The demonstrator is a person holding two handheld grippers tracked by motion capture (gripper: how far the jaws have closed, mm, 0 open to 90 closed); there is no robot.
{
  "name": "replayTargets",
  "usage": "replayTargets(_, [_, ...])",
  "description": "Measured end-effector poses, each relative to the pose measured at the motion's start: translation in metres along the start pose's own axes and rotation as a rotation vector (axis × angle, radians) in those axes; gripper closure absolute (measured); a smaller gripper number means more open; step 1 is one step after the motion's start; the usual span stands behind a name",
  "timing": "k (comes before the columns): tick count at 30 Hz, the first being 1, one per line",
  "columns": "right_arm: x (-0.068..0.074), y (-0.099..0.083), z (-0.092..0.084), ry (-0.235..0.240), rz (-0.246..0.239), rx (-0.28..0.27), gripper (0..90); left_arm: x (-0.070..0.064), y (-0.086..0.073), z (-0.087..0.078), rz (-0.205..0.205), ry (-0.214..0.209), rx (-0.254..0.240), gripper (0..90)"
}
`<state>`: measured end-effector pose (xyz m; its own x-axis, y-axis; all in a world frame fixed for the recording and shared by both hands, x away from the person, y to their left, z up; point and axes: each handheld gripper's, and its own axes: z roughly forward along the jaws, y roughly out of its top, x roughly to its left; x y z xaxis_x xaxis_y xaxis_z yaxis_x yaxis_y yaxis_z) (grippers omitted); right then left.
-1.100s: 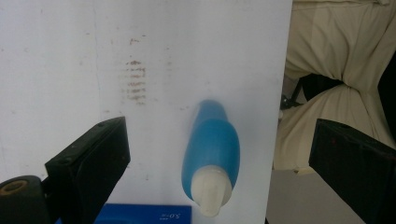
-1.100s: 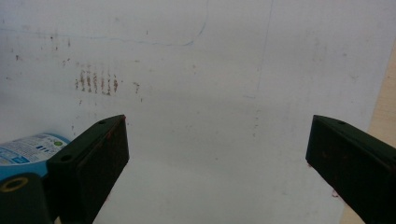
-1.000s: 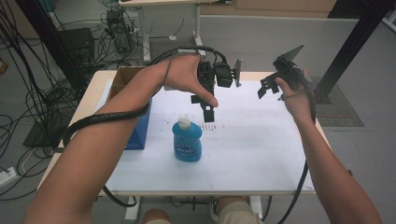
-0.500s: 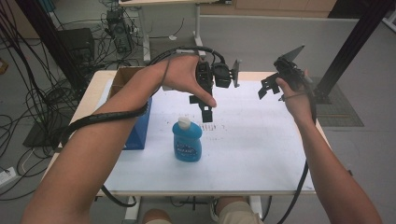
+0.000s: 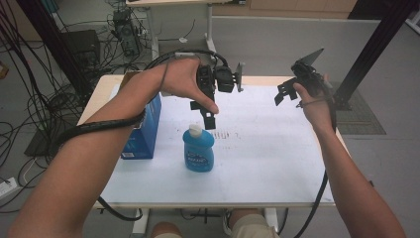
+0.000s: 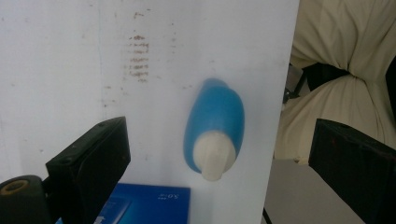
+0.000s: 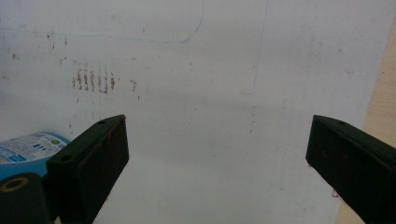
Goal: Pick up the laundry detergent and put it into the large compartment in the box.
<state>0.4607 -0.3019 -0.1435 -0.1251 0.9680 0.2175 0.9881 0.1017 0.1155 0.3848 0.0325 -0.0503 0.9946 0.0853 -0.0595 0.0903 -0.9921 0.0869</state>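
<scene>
Knees (image 5: 208, 229) of the person showed at the near edge of the table (image 5: 267, 193), below the white sheet that covered most of its top. Upright on that sheet, somewhat toward the near edge and left of its middle, stood the blue bottle (image 5: 198, 148) with its white cap (image 6: 214, 154) on. Just left of it, nearer the left edge, stood a blue box (image 5: 144, 134), close to the bottle but apart from it. Rows of small brown marks (image 5: 228, 134) lay on the sheet just behind and right of the bottle. Above the bottle, slightly farther back, the left gripper (image 5: 208, 115) hung pointing down, jaws spread wide; in the left gripper view the bottle sat between them from above, touching neither. Farther to the right, near the far right corner, the right gripper (image 5: 287, 91) was held up off the sheet, its jaws also wide apart with nothing between them; the right gripper view looked down on bare sheet, with the bottle's label (image 7: 28, 147) at its left edge.
</scene>
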Motion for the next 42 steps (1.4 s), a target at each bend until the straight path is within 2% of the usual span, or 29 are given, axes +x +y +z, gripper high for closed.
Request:
replayTargets(12, [-0.002, -0.003, -0.001, 0.002, 0.008, 0.000, 6.0, -0.002, -0.016, -0.002, -0.020, 0.013, 0.018, 5.9])
replayTargets(18, [-0.003, -0.004, -0.001, 0.002, 0.011, 0.003, 6.0, -0.002, -0.022, -0.002, -0.028, 0.010, 0.006, 5.7])
replayTargets(25, [-0.003, -0.004, -0.002, 0.001, 0.011, 0.002, 6.0, -0.001, -0.022, 0.000, -0.028, 0.005, 0.008, 5.4])
replayTargets(42, [0.003, -0.003, 0.002, -0.004, 0.009, 0.006, 6.0, 0.006, -0.028, 0.025, -0.030, -0.022, 0.019, 5.4])
